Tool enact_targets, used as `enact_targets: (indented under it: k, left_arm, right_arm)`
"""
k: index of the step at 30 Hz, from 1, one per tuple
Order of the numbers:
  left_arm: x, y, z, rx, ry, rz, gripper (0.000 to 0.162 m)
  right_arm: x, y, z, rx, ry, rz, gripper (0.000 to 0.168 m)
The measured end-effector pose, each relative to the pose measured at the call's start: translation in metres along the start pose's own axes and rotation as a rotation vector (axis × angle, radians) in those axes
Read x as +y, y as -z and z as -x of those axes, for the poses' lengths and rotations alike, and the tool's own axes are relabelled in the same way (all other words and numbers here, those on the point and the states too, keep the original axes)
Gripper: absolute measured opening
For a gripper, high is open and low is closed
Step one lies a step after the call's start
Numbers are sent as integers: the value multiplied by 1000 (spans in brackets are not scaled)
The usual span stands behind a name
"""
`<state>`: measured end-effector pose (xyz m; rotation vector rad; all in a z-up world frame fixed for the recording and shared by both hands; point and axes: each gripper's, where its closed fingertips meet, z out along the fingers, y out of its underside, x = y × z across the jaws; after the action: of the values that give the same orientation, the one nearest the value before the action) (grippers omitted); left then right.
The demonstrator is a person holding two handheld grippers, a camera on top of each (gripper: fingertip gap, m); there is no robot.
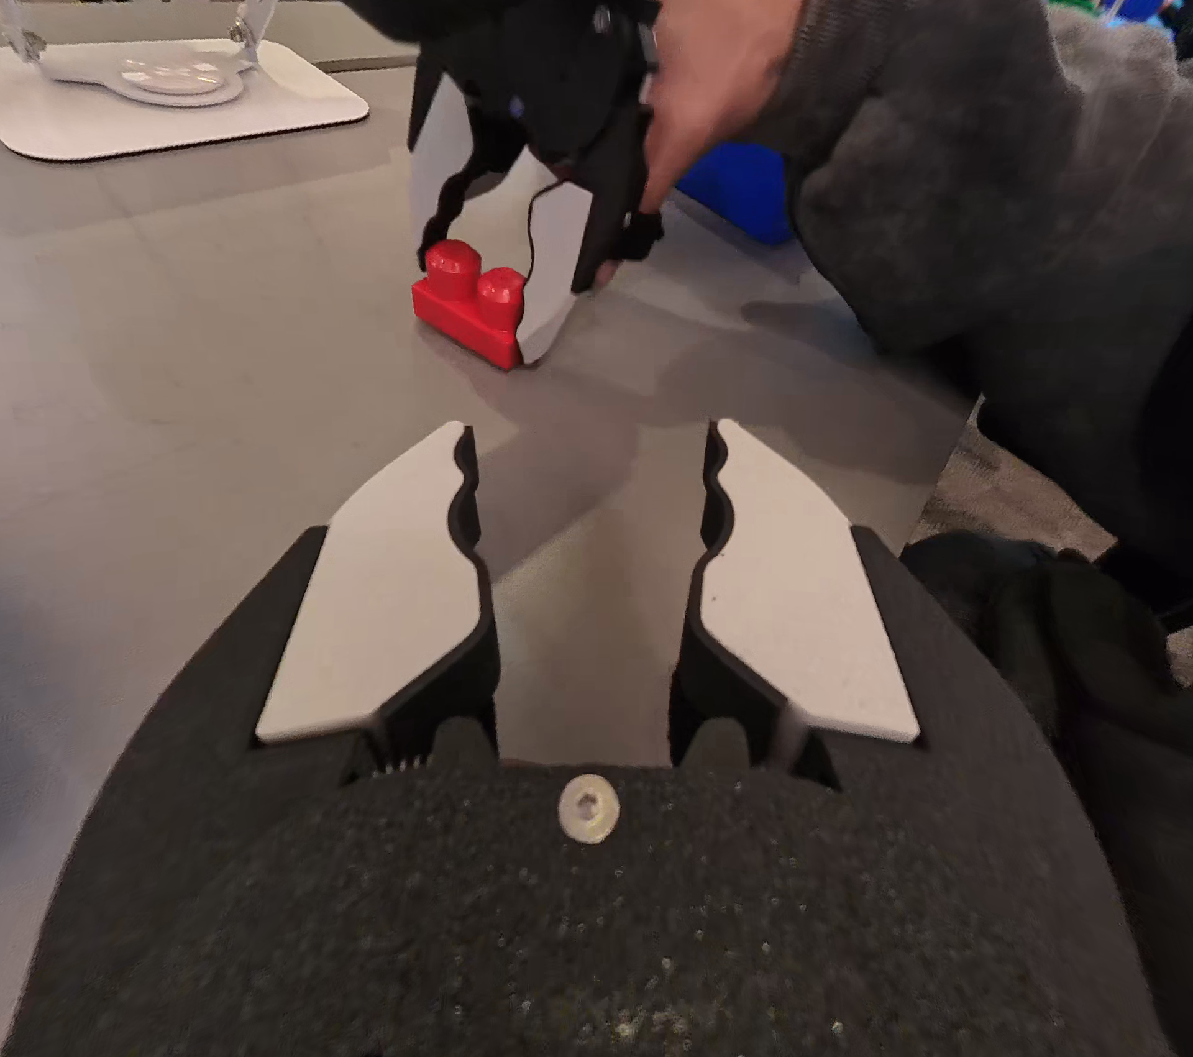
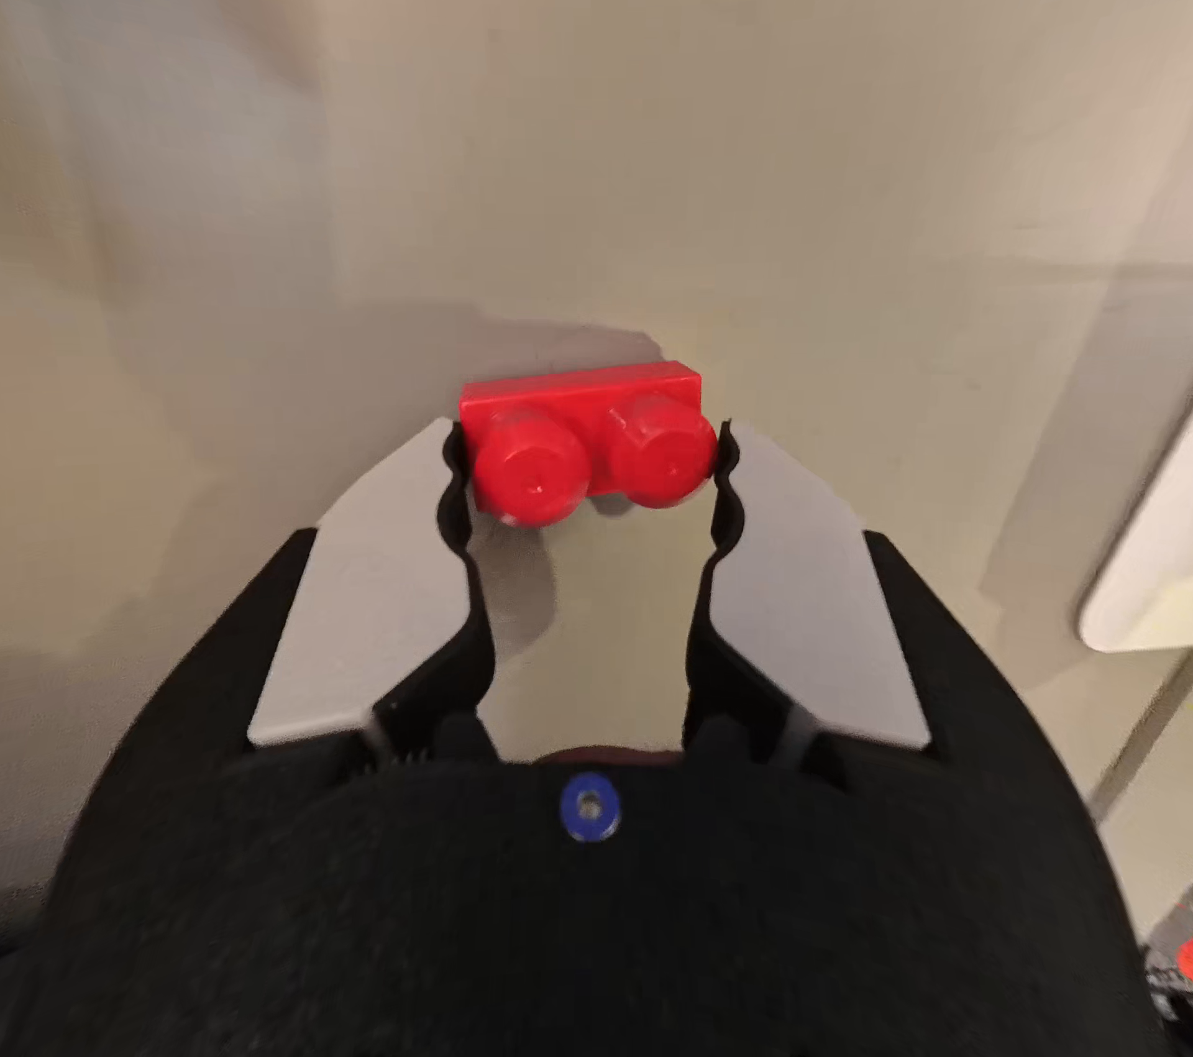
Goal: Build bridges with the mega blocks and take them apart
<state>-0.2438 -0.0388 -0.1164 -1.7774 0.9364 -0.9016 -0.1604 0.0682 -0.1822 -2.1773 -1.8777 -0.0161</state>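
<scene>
The red two-stud block (image 2: 581, 438) lies lengthwise between the right gripper's (image 2: 591, 445) fingertips, which clasp its ends; the left gripper (image 1: 591, 445) stands open, empty, nearby.

I can read no text, label, brand, number or sign anywhere around either of my grippers.

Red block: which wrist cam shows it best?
Right wrist view: the red block sits close and centred between the right gripper's fingertips, both studs visible. Left wrist view shows it farther off on the table, one end behind a finger.
</scene>
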Motion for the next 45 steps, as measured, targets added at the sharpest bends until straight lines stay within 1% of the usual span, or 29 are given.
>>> enact_targets:
  k: [1,3,4,6,7,9,11,12,14,16,18,21,23,25,26,28,30,32,34,36,38,39,40,42,43,45]
  left_arm:
    - [1,0,-2,-5,-20,6,67]
    - [2,2,-4,-15,-54,13,67]
    - [2,2,-6,-19,-64,14,67]
    - [3,2,-9,-12,-67,17,67]
    - [4,2,-11,-4,-63,19,67]
    - [4,0,-13,5,-54,24,67]
    - [7,-3,-16,22,-48,37,67]
    - [8,-4,-18,30,-49,43,67]
    - [10,-8,-20,41,-57,55,68]
    - [13,-13,-22,50,-66,76,68]
    - [16,-17,-25,61,-71,87,68]
    - [17,-21,-29,75,-78,99,68]
    - [19,-22,-31,78,-90,110,68]
    - [22,-22,-32,73,-105,118,68]
    - [23,-22,-32,68,-113,121,68]
    - [25,-21,-31,62,-120,130,68]
    - [28,-19,-30,62,-116,138,69]
    - [27,-15,-28,57,-106,131,69]
    - [27,-11,-24,40,-93,123,69]
    - [26,-8,-20,29,-78,113,69]
    - [22,-6,-17,15,-65,95,69]
    - [21,-5,-17,16,-61,89,69]
    - [20,-5,-17,17,-58,82,69]
    - [17,-4,-16,13,-63,69,69]
    - [16,-4,-15,9,-69,63,69]
    - [13,-4,-14,-3,-79,49,68]
  right_arm:
    - [-4,13,-2,26,13,-32,74]
    - [-10,53,-4,80,7,-111,74]
    - [-6,77,-8,133,-4,-129,74]
    - [12,133,-24,297,-35,-155,74]
    - [27,163,-31,371,-71,-171,74]
    - [67,217,-42,487,-181,-199,74]
    - [117,252,-45,544,-311,-202,74]
    - [143,258,-43,538,-379,-187,74]
    - [201,254,-40,523,-508,-89,74]
    - [257,235,-36,495,-614,40,74]
    - [298,204,-37,428,-718,94,74]
    - [346,153,-38,297,-864,160,74]
    - [368,130,-37,223,-950,214,74]
    - [382,114,-34,150,-1007,275,74]
    - [387,110,-34,128,-1028,299,74]
    - [392,103,-25,33,-1065,348,74]
    - [397,102,-23,10,-1065,386,79]
    - [389,113,-31,55,-1052,326,81]
    - [370,140,-43,191,-1025,198,79]
    - [330,173,-52,348,-963,-14,79]
    - [267,201,-48,453,-854,-327,79]
    - [231,209,-36,453,-807,-497,77]
    - [195,213,-19,416,-760,-664,76]
    - [130,207,26,265,-677,-947,70]
    - [106,201,46,194,-669,-1064,68]
    - [76,181,71,133,-703,-1227,69]
